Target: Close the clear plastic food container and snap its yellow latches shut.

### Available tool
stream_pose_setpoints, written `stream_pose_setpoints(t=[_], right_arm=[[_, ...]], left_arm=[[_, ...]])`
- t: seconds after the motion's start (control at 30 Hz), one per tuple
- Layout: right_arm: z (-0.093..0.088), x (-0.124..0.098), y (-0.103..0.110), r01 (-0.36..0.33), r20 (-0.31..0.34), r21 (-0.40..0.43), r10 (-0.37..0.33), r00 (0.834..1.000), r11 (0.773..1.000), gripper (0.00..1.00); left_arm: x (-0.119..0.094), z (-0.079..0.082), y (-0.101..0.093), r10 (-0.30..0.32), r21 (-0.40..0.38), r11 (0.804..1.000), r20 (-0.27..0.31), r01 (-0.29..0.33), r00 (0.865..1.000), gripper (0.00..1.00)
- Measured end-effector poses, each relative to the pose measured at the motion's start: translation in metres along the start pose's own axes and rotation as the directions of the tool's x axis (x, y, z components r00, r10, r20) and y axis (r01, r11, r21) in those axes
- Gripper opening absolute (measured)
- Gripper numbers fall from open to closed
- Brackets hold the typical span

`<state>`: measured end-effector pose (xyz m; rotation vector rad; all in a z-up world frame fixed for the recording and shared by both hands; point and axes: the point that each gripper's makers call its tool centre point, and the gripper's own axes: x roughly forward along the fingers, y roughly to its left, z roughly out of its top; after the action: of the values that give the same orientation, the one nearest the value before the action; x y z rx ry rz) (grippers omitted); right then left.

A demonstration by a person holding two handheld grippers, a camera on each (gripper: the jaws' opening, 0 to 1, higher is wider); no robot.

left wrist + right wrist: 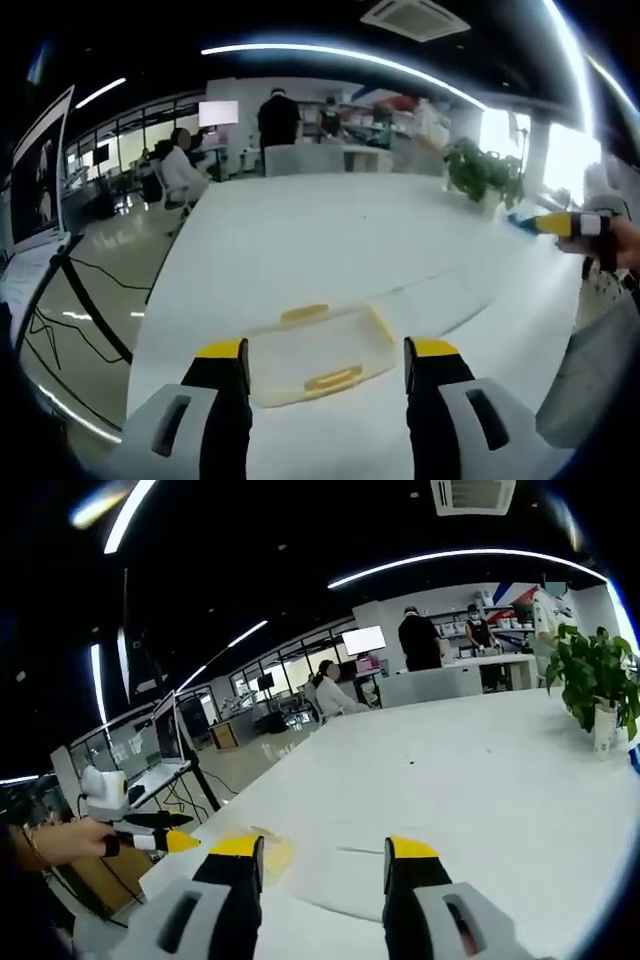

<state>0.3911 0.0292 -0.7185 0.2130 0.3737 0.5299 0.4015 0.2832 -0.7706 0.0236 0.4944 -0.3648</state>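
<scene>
left claw (325, 375): grey body, black jaws, yellow tips | right claw (325, 865): same colours, slotted grey shoulders

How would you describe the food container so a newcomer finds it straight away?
On the long white table, look at the near end, just ahead of the left tongs. The clear plastic food container lies there, shallow and rectangular, with yellow latches on its long sides. Nothing else on the table carries yellow tabs.

I count one clear container (318, 355) on my near table (330, 250), two yellow latches (304, 314) showing on it, one potted plant (484, 175) far right, and three people (181, 170) at the far end.
</scene>
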Motion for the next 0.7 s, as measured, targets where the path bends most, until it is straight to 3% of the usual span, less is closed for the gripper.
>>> stream_pose_setpoints(t=[0.43, 0.7], right_arm=[[0.007, 0.045, 0.034, -0.077, 0.033, -0.013, 0.077, 0.996, 0.997, 0.44], [-0.008, 0.069, 0.055, -0.122, -0.014, -0.043, 0.121, 0.993, 0.992, 0.42]], left_arm=[[0.010, -0.001, 0.011, 0.022, -0.015, 1.000, -0.013, -0.022, 1.000, 0.58], [0.017, -0.004, 0.019, 0.031, -0.030, 0.999, -0.026, -0.032, 0.999, 0.57]])
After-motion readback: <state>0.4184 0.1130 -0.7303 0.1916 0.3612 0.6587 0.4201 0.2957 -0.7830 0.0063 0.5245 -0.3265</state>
